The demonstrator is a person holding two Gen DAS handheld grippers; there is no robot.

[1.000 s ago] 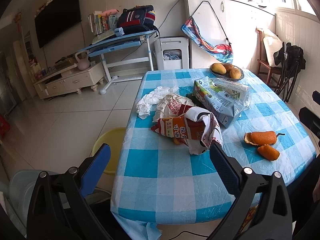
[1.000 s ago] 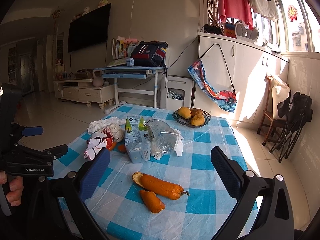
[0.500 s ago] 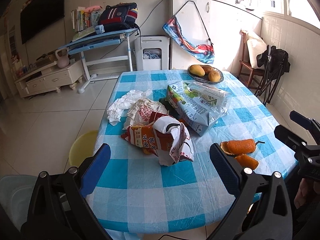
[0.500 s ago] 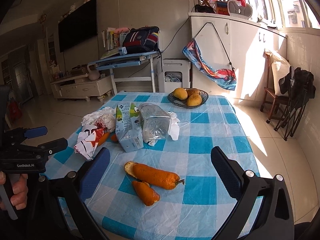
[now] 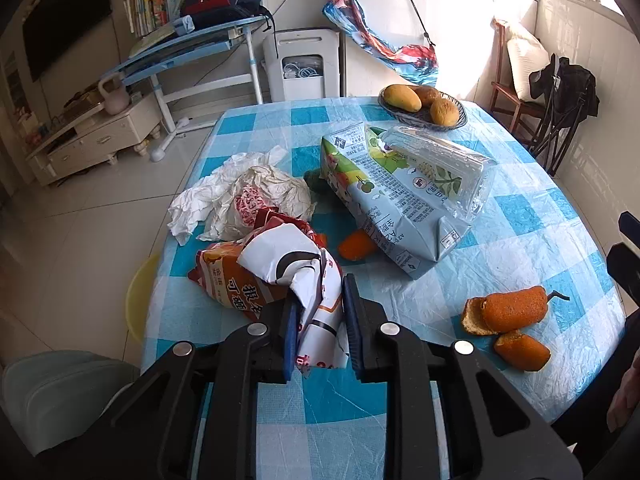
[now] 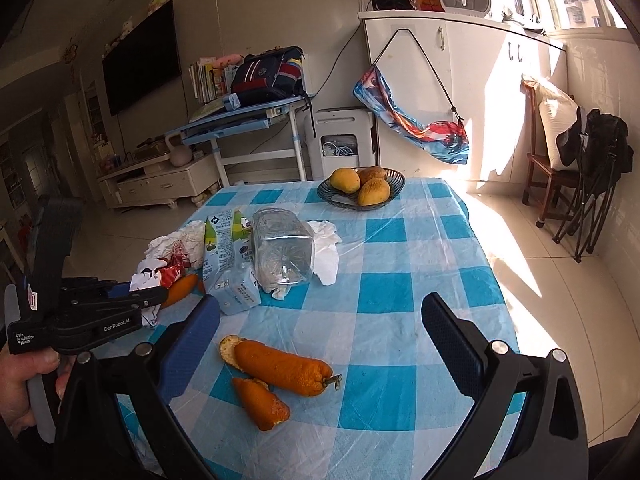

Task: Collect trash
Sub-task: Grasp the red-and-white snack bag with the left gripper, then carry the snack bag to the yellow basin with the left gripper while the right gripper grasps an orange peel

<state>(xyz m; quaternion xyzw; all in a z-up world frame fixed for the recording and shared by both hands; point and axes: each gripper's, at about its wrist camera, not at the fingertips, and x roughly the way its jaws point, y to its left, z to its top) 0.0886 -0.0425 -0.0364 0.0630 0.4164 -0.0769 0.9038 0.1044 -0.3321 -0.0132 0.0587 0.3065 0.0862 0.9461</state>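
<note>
Closing on the wrapper (image 5: pixel 296 276), the left gripper (image 5: pixel 318 320) has its blue fingers (image 5: pixel 352 320) either side of the crumpled white-and-red tail, which runs straight back between them toward the camera; the pads look to be touching the paper, so call it a pinch just forming. Wrapper lies at the near left edge of the desk (image 5: pixel 520 240), draped over an orange snack bag (image 5: pixel 228 280), tissues (image 5: pixel 200 200) beyond. Right gripper (image 6: pixel 320 328) hangs with fingers spread wide, nothing between them. Peel (image 6: pixel 284 372) lies just ahead of it, between the fingers' line, long axis crosswise, stem pointing right; a smaller piece (image 6: pixel 262 404) touches it, nearer. Right hand is clearly the nearer one for the peel. Carton (image 5: pixel 384 200) and clear box (image 5: pixel 436 164) sit mid-desk, well apart from both grippers.
</note>
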